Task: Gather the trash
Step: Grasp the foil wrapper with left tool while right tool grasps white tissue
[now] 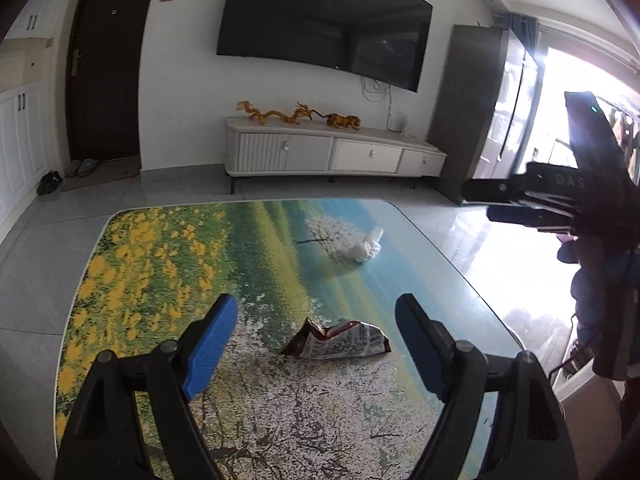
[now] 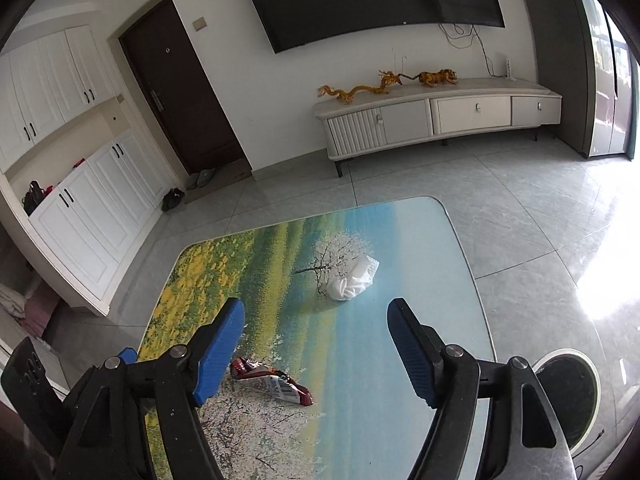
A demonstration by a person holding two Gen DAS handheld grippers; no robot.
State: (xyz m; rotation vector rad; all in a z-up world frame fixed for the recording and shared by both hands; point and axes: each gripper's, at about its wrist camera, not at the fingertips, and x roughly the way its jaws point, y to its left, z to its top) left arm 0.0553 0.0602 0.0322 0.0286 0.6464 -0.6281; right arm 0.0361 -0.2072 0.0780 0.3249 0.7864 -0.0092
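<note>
A crumpled snack wrapper (image 1: 340, 342), brown with white print, lies on the table (image 1: 160, 264) with a landscape-picture top. My left gripper (image 1: 320, 340) is open and empty, hovering with the wrapper between its blue fingers. A crumpled white tissue (image 1: 364, 249) lies farther back on the table. In the right wrist view the wrapper (image 2: 272, 380) lies close to the left finger, and the tissue (image 2: 354, 278) lies ahead. My right gripper (image 2: 316, 344) is open and empty above the table (image 2: 420, 248). The right gripper also shows in the left wrist view (image 1: 560, 200), high at the right.
A round bin (image 2: 568, 392) with a white rim stands on the floor right of the table. A white TV cabinet (image 1: 332, 152) with gold figurines stands against the far wall under a TV. White cupboards (image 2: 80, 200) line the left wall. Grey tiled floor surrounds the table.
</note>
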